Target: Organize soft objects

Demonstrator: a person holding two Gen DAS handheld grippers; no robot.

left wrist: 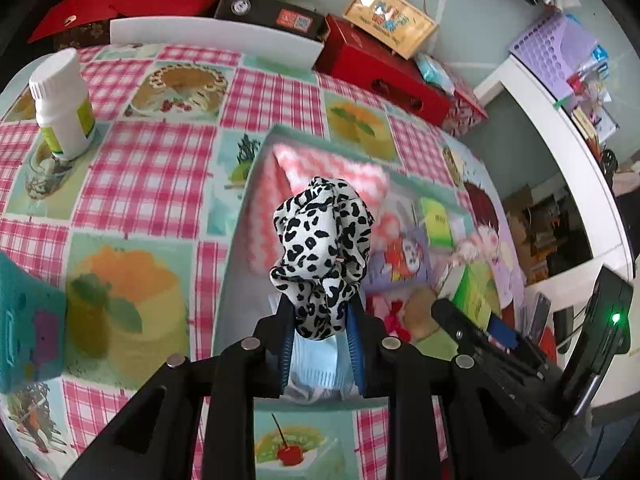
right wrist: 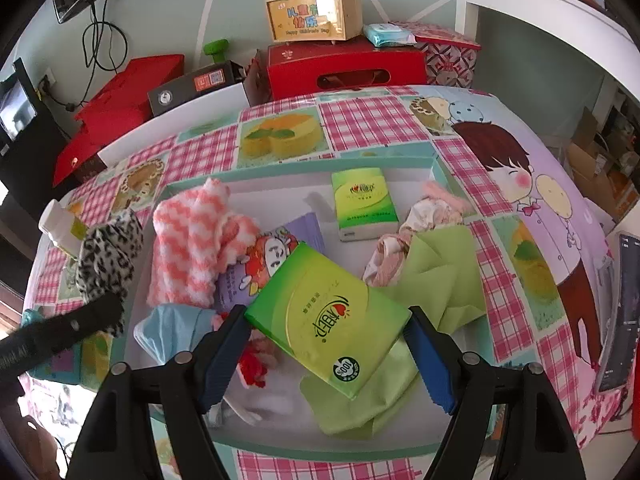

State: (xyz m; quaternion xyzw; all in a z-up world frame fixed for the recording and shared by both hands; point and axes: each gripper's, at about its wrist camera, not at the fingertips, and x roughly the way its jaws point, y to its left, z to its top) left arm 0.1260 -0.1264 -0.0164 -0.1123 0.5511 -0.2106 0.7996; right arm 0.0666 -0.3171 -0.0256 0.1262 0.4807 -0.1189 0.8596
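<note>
Leopard-print scrunchie [left wrist: 320, 252] hanging pinched in your left tool [left wrist: 322, 336] above tray [right wrist: 280, 178] edge; your right tool [right wrist: 326, 354] clamping green tissue pack [right wrist: 328, 320] over tray's towel [right wrist: 196, 240], second pack [right wrist: 362, 204], on checked table [left wrist: 148, 184].

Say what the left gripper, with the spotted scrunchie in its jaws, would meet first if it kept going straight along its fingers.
Probably the pink-and-white towel in the tray. The left gripper, shut on the spotted scrunchie, points down at it. The scrunchie hides part of the line and depth is unclear.
</note>
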